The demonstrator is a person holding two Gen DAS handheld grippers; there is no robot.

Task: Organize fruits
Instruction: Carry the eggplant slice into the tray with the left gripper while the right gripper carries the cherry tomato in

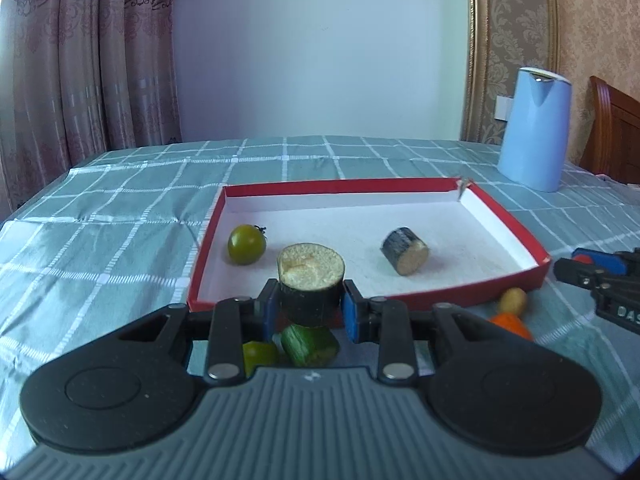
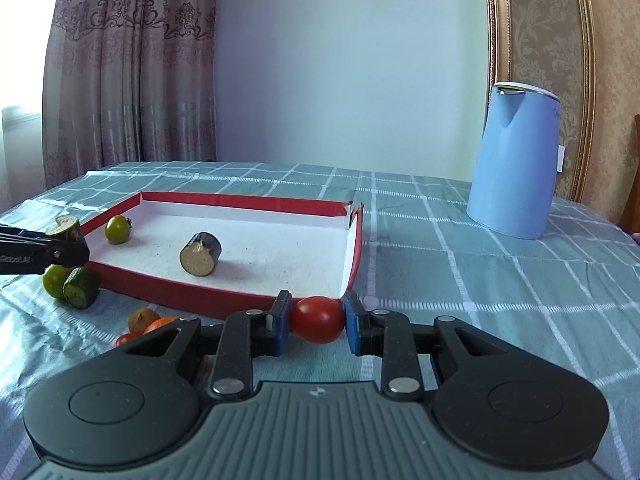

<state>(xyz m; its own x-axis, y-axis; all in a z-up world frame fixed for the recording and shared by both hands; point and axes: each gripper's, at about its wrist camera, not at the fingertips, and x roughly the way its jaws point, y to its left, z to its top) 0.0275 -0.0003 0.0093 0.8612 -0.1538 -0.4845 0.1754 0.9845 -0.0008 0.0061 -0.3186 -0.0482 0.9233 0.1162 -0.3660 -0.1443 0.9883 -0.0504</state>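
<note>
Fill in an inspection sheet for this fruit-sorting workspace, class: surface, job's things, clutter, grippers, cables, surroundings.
Surface: table under a green checked cloth, wrinkled at the left.
Job's things: red-rimmed tray holds a green tomato and a dark-skinned cut piece. In front of the tray lie a second green tomato, a green cut chunk, a brownish fruit, an orange one.
Clutter: blue jug to the right behind the tray.
Grippers: left gripper shut on another dark-skinned piece; right gripper shut on a red tomato.
Cables: nothing seen.
Surroundings: curtain, wall, gilt frame.
</note>
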